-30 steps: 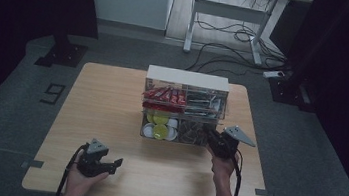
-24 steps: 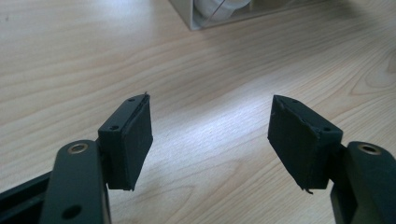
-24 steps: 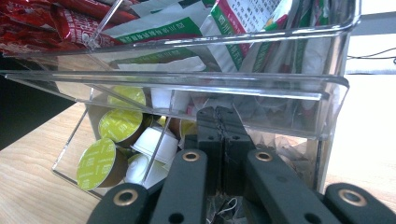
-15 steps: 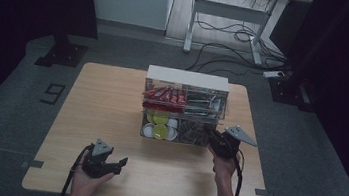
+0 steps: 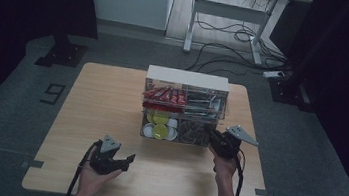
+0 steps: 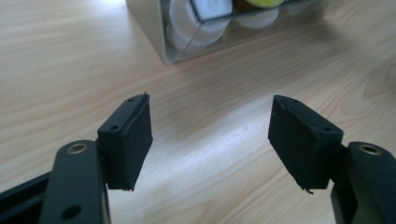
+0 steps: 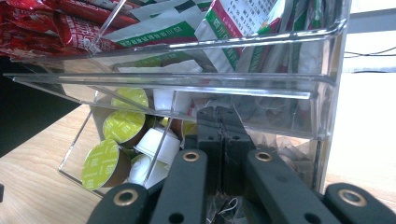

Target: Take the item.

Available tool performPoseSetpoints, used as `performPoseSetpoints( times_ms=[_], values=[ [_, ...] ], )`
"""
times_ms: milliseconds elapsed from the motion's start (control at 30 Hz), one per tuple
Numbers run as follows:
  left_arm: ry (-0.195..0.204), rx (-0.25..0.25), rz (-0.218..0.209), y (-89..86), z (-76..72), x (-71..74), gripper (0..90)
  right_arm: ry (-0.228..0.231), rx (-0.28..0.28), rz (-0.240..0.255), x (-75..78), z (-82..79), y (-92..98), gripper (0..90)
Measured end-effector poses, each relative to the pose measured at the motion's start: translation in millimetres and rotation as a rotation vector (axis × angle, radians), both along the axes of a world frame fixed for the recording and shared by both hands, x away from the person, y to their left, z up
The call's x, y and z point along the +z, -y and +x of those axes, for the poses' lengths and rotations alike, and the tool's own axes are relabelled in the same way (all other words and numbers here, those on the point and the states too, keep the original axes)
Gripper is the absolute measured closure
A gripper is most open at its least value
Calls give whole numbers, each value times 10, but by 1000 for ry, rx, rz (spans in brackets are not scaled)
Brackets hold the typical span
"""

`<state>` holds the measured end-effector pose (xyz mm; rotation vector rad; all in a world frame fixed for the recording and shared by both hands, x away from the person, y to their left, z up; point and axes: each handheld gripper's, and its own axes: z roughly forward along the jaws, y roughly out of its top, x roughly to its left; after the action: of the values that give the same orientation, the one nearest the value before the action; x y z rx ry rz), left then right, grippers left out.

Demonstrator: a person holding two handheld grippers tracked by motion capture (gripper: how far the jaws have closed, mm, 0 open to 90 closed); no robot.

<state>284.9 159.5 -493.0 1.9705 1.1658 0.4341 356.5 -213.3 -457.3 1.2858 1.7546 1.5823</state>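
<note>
The clear organizer [image 5: 184, 107] stands at the middle of the far half of a pale wooden table [image 5: 97, 98], red sachets [image 5: 162, 95] and green-and-white packets [image 7: 196, 28] above, yellow-lidded and white pods [image 7: 116, 126] and tea bags below; grey floor, a white desk frame and cables lie beyond. Packet print is too small to read; a "9" marks the floor. The right gripper [image 5: 218, 139], jaws pressed together, reaches into the lower right compartment among the tea bags, whether pinching one I cannot tell; the left gripper [image 6: 210, 135] hovers wide open and empty over bare wood near the front edge.
</note>
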Motion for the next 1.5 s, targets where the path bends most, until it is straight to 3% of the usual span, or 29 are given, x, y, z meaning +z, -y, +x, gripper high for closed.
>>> performPoseSetpoints(
  times_ms=[567,1000,1500],
  values=[
    [24,8,-4,233,160,159,307,2,1,9,11,-4,29,883],
    [42,8,-15,327,235,203,308,2,1,11,12,-5,38,883],
    [50,-4,4,551,387,215,311,2,-6,8,13,-9,45,884]
  ],
)
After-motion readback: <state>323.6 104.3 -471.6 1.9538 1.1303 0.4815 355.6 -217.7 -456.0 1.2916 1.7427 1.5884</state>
